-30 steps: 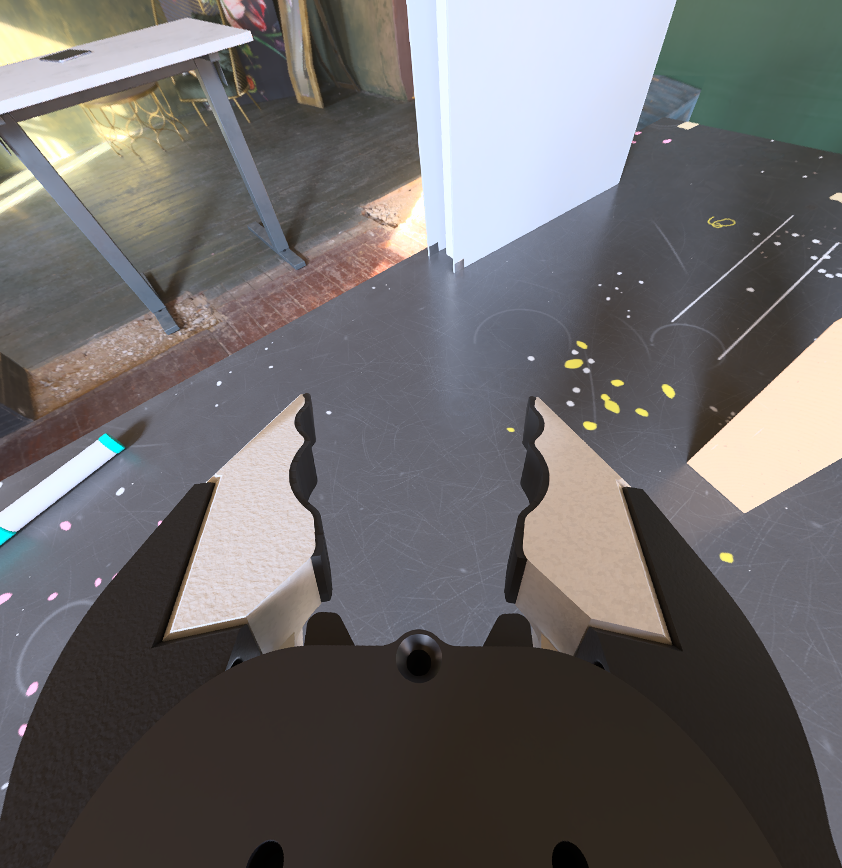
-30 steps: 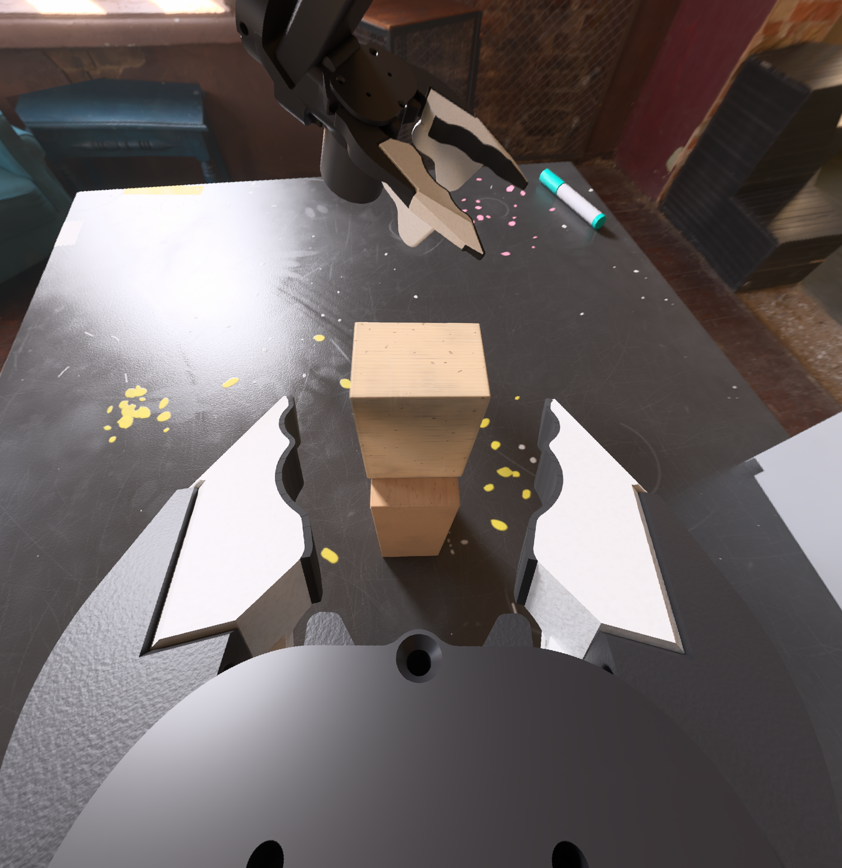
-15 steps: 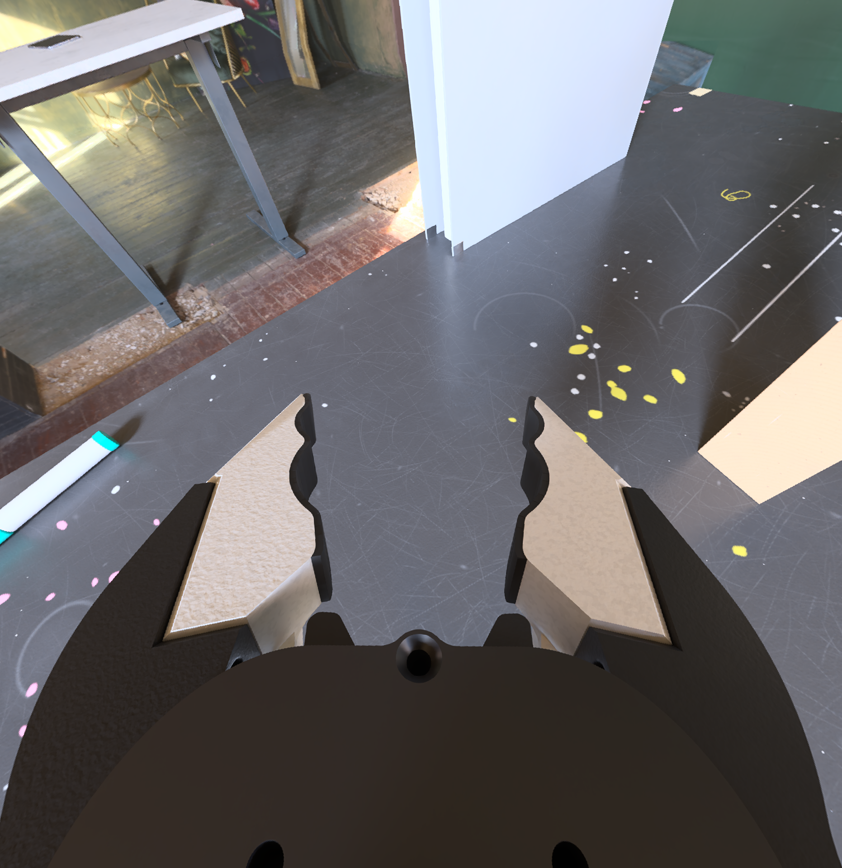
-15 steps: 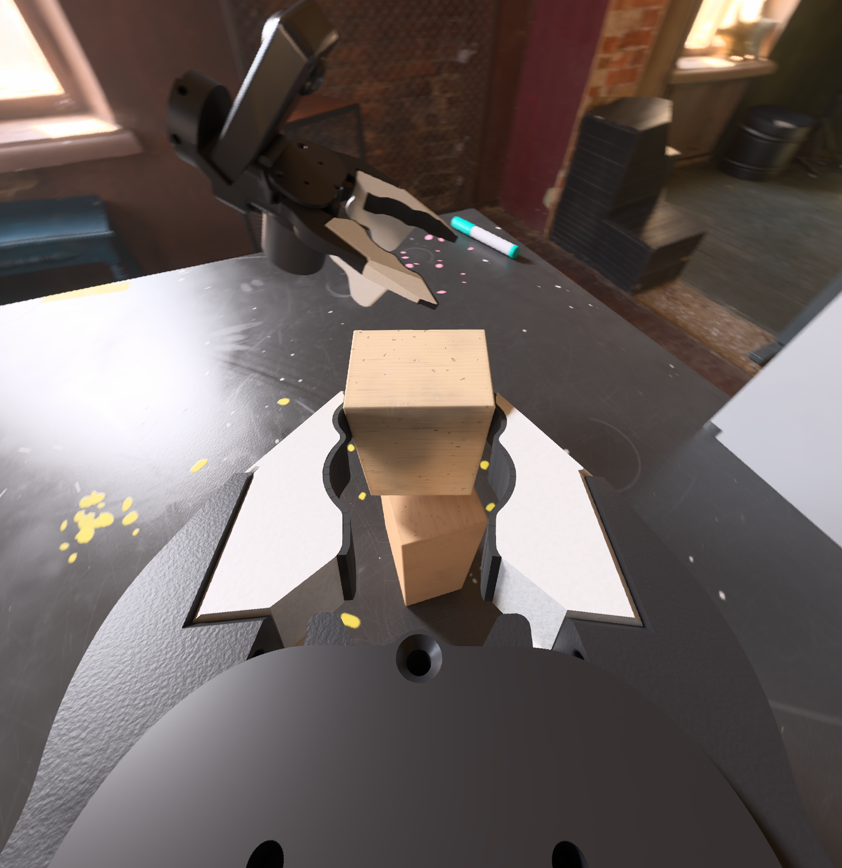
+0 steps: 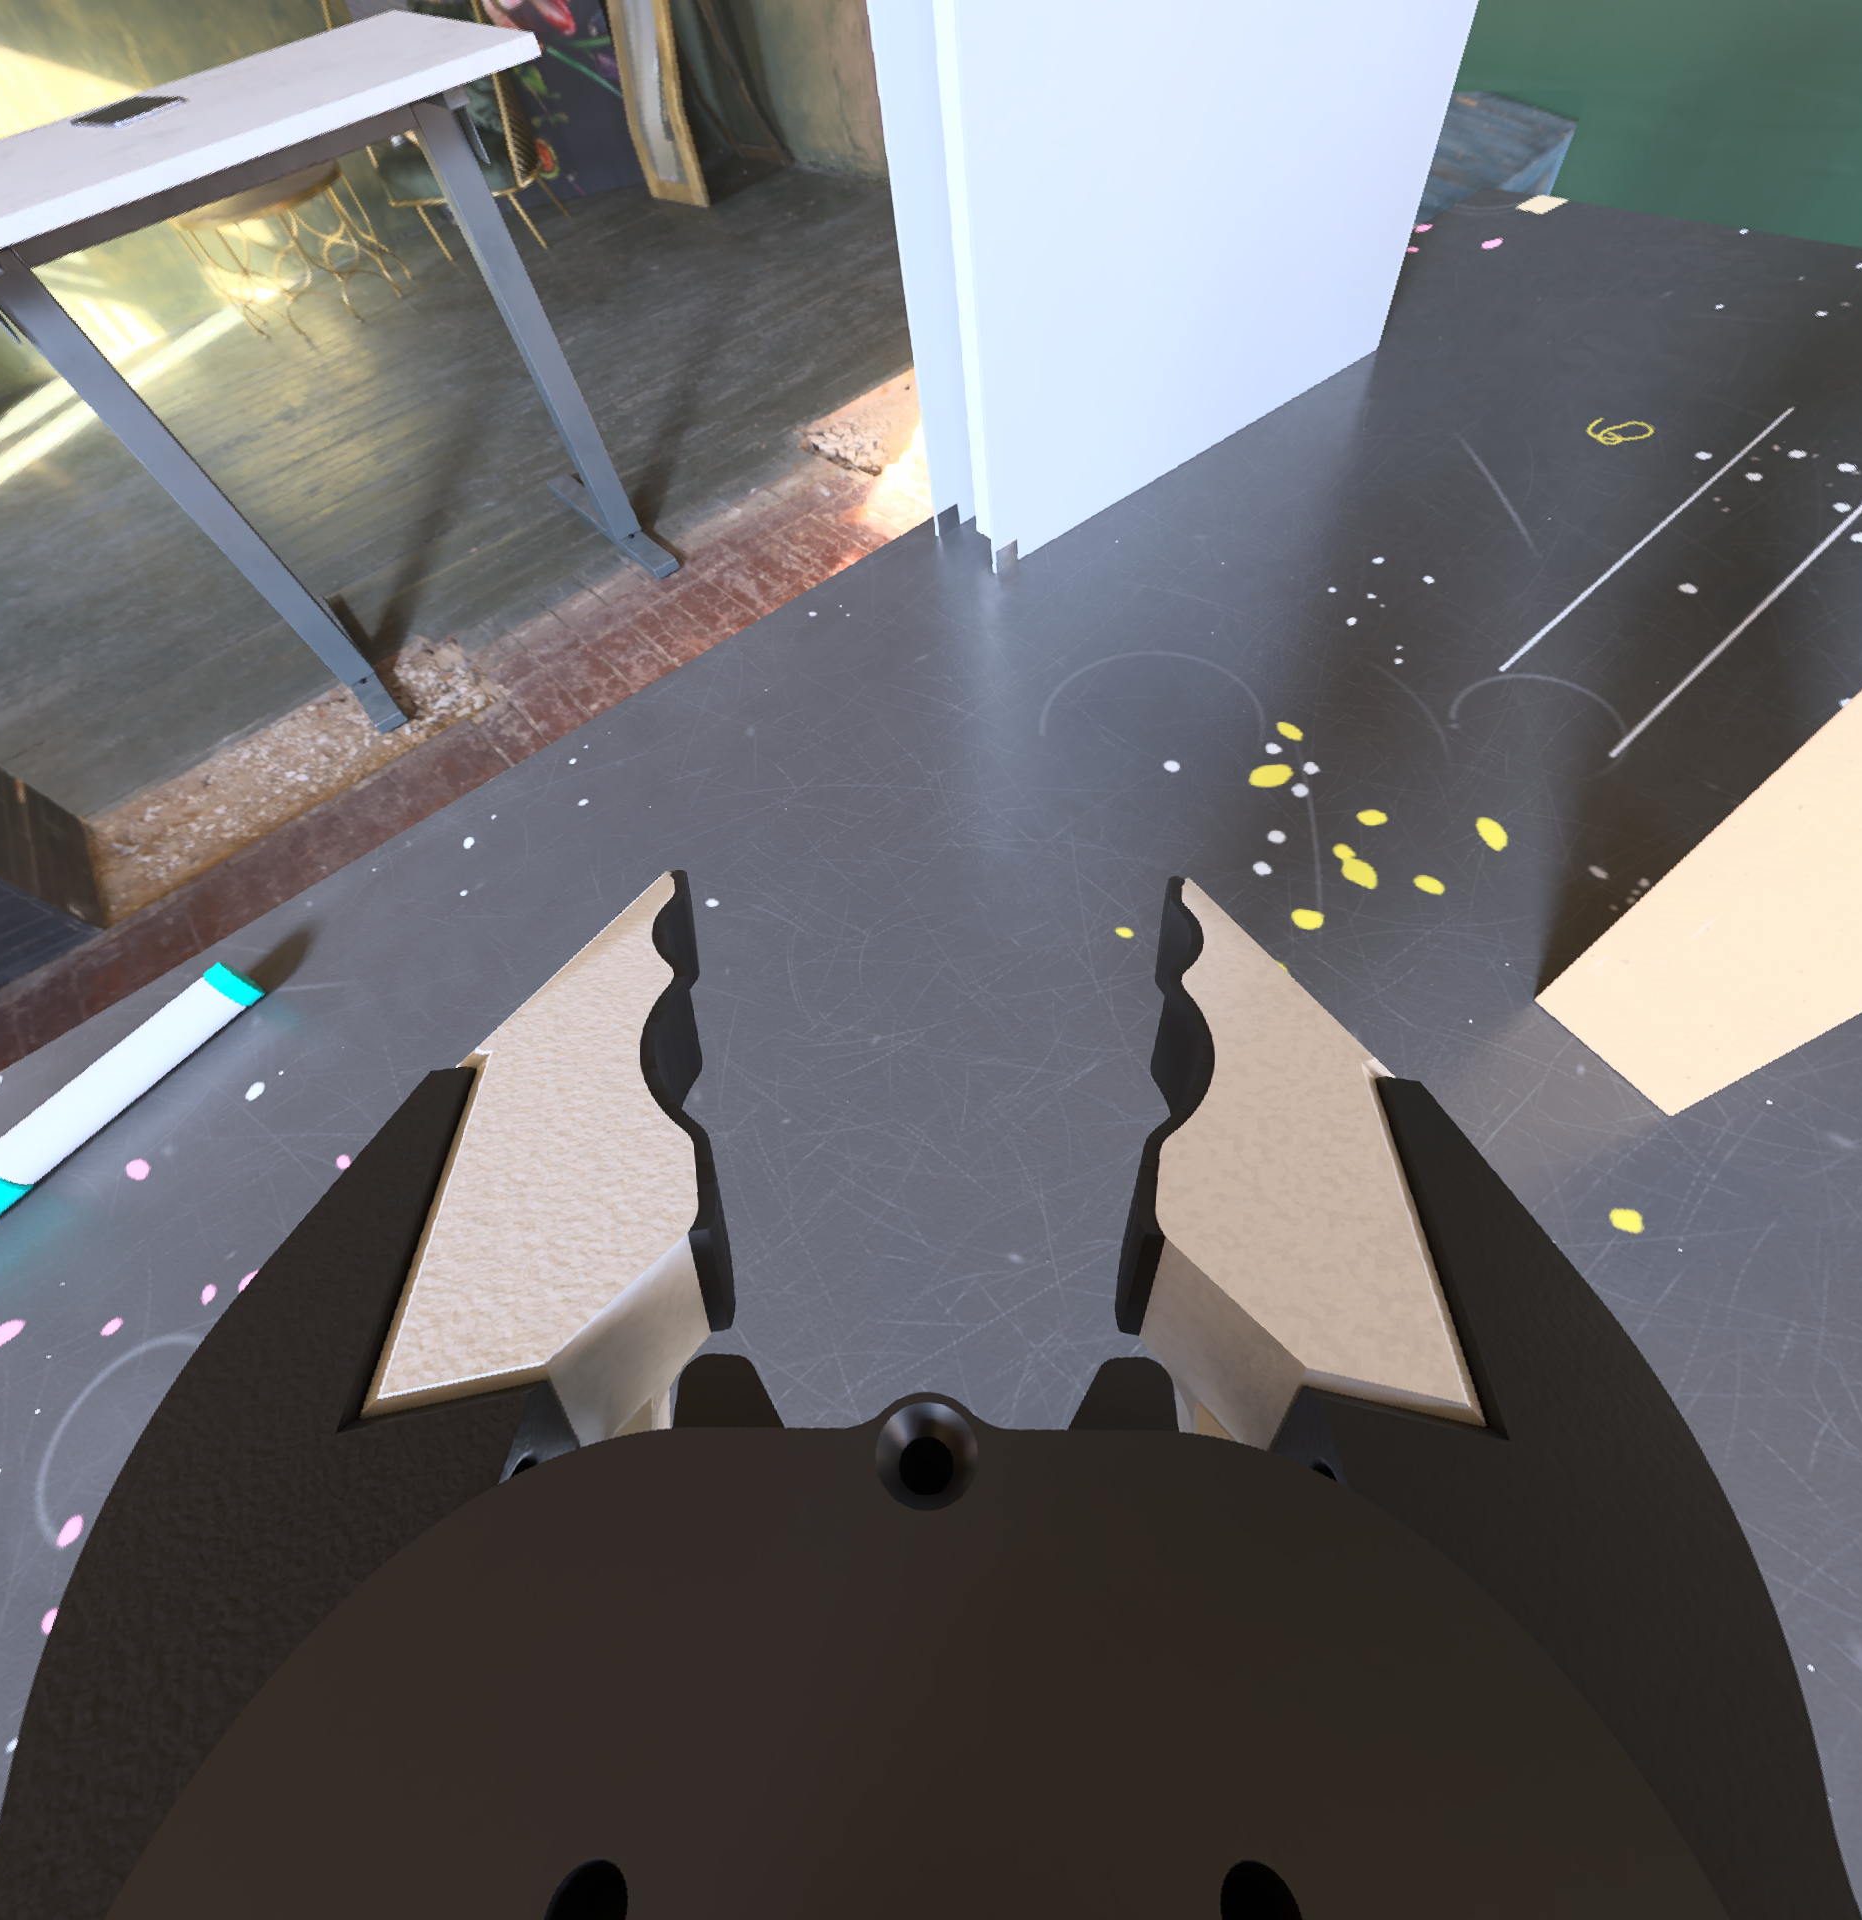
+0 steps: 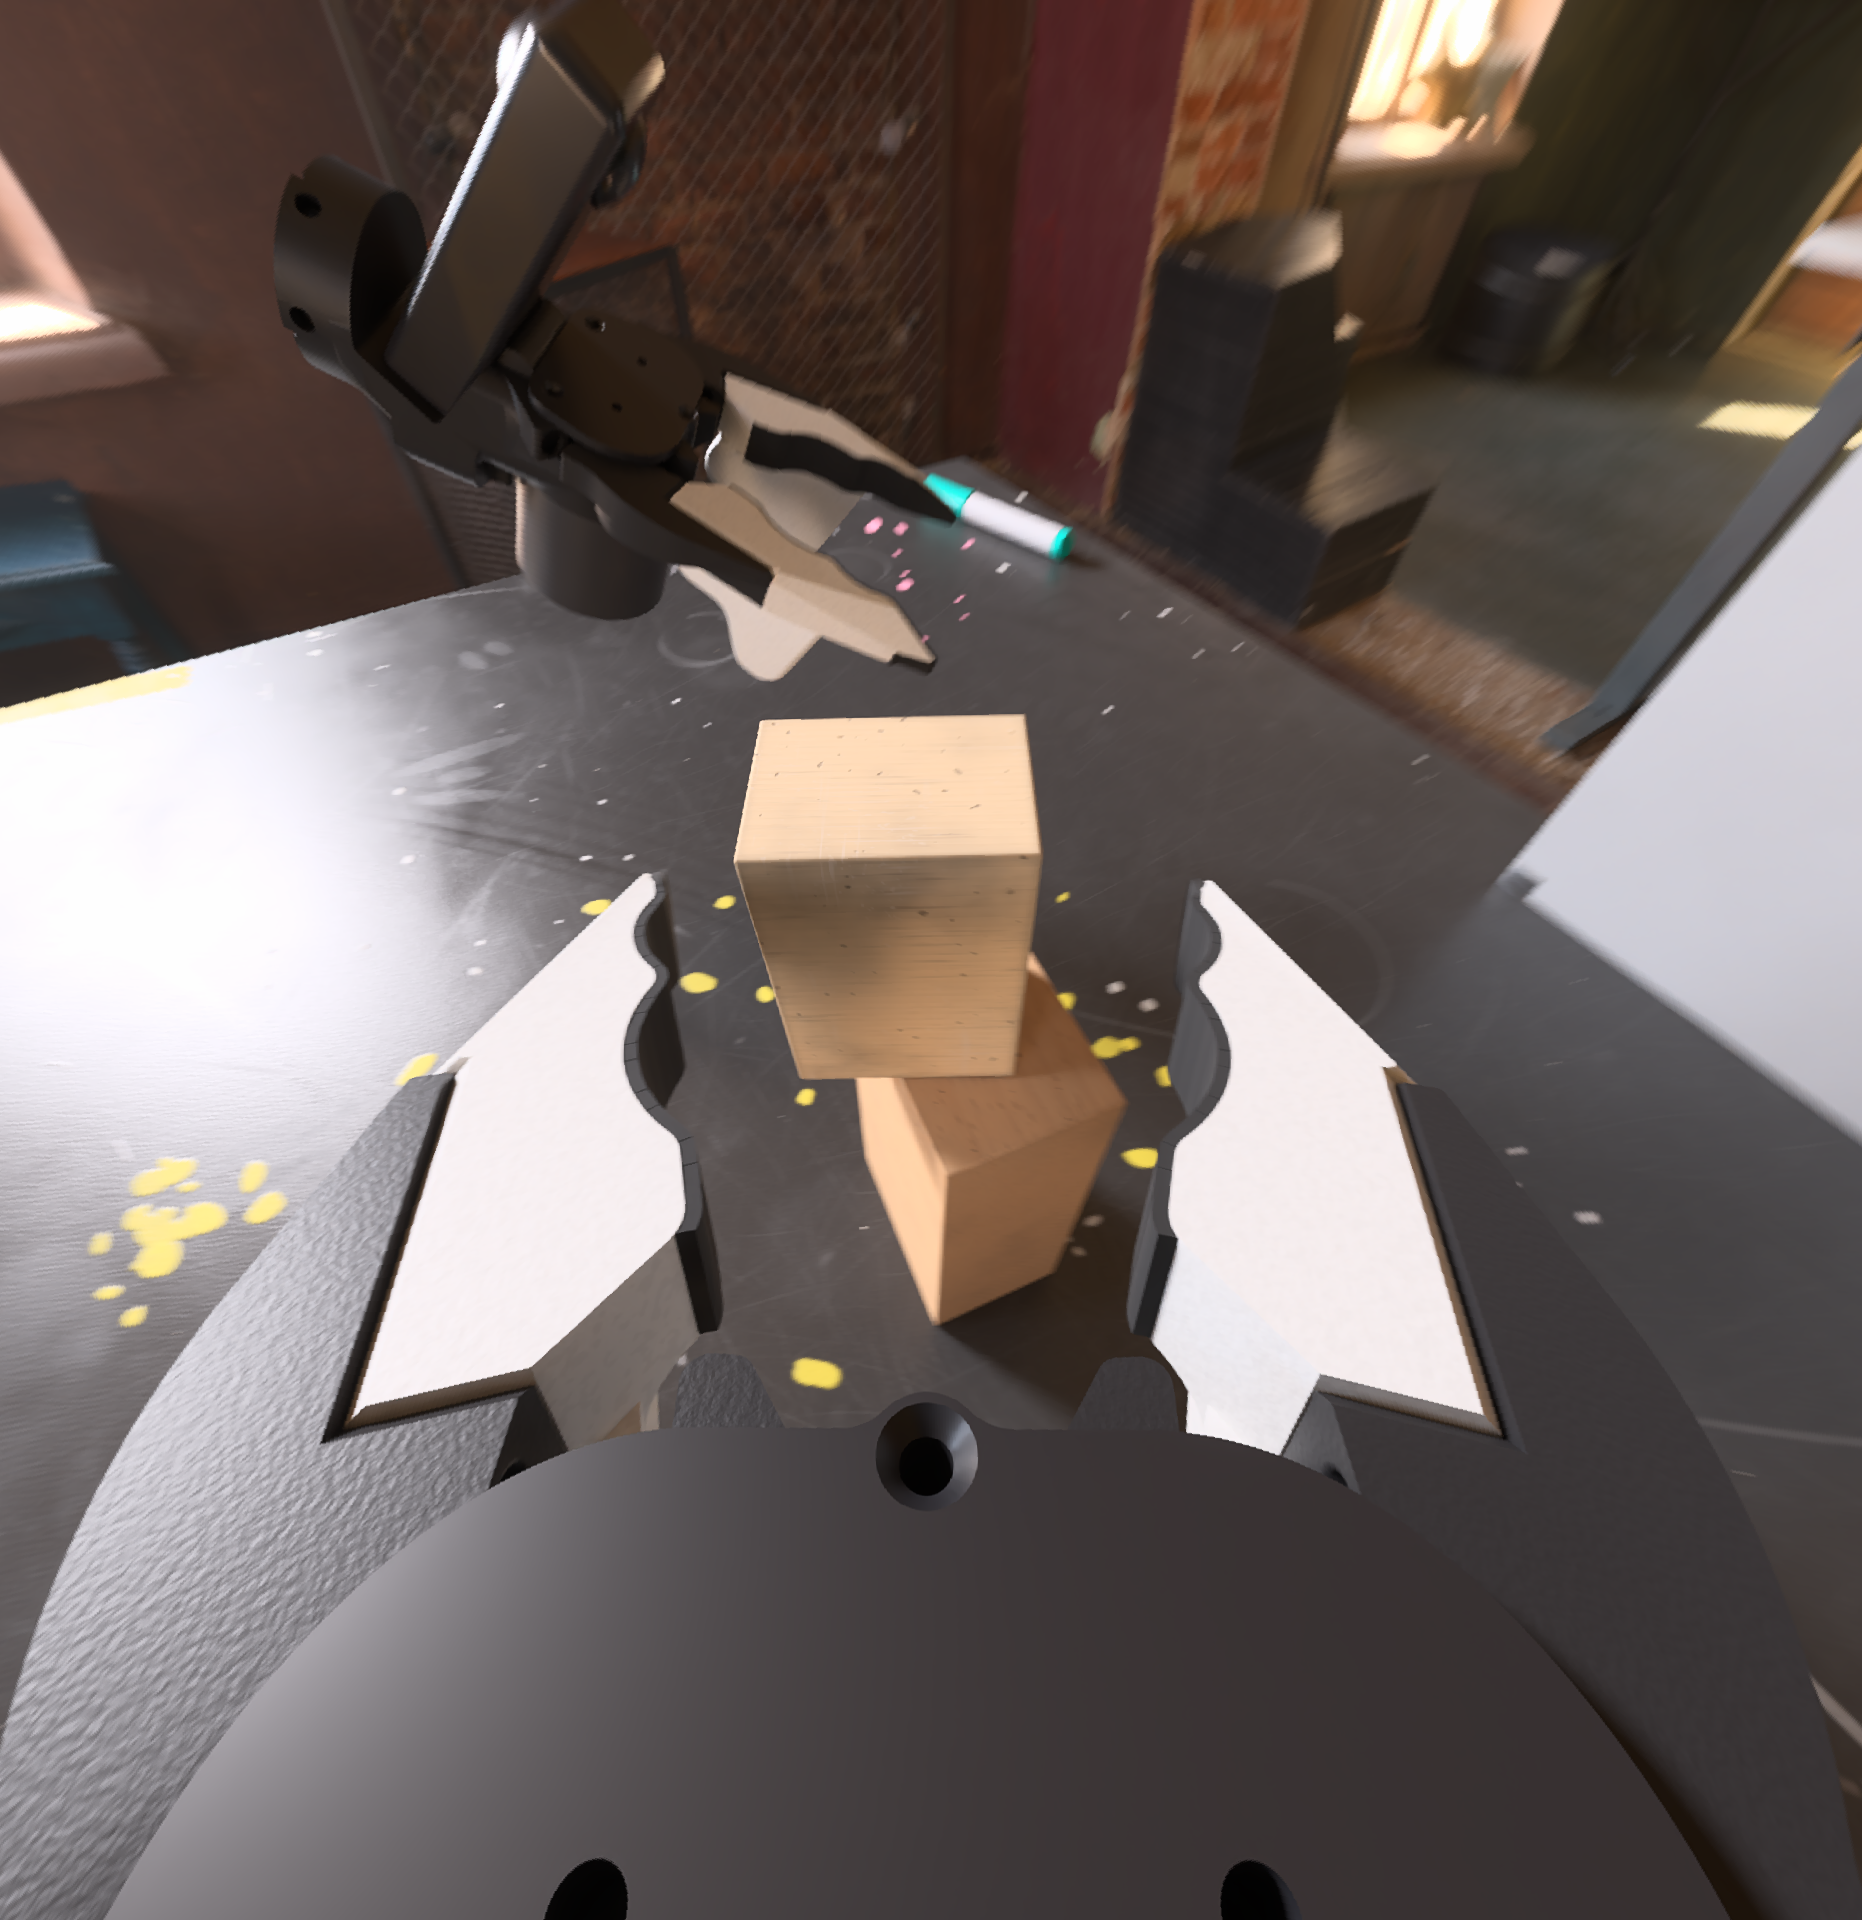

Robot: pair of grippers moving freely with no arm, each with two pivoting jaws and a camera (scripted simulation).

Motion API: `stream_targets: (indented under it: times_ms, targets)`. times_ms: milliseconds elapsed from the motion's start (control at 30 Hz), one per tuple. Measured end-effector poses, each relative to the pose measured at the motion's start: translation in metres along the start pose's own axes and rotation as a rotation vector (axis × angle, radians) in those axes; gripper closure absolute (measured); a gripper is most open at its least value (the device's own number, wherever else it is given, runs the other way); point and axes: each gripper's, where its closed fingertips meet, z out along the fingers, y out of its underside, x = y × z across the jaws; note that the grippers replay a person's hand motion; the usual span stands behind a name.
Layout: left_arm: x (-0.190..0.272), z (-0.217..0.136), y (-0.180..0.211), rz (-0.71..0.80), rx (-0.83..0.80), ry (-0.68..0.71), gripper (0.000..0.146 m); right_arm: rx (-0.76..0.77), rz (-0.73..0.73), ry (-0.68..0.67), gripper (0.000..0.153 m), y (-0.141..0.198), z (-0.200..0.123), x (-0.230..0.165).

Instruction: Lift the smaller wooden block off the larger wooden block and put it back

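A pale wooden block stands over a darker tan block on the dark table. The tan block is turned and sits off to the right under it. I cannot tell which block is smaller. My right gripper is open, with its fingers either side of the pale block and clear of it. My left gripper is open and empty above bare table. It also shows beyond the blocks in the right wrist view. The pale block shows at the right edge of the left wrist view.
A white marker with teal ends lies near the table edge, also in the right wrist view. A white upright panel stands on the table, at the right in the right wrist view. The floor drops beyond the edge.
My right gripper closed on the pale block half a second ago and has now opened again. The tan block has turned and shifted right. The left view barely drifted.
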Motion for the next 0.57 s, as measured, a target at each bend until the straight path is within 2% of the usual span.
stream_targets:
  times_ms: [33,133,333,433,567]
  targets:
    - [0.0,0.0,0.0,-0.002,0.002,0.0,0.056,0.027,-0.037,0.032,0.049,-0.004,-0.008,0.003]
    - [-0.002,-0.001,-0.001,-0.009,0.005,-0.001,0.056,0.067,-0.087,0.204,0.047,-0.006,-0.039,0.035]
    - [0.001,0.001,0.0,-0.007,0.002,0.003,0.056,0.054,0.042,0.648,0.05,0.018,-0.094,0.127]
    - [0.007,0.0,-0.004,0.004,0.015,0.015,0.056,0.014,0.069,0.802,0.052,0.027,-0.109,0.152]
    - [0.011,-0.003,-0.009,0.027,0.025,0.008,0.056,-0.03,0.016,0.982,0.06,0.021,-0.122,0.169]
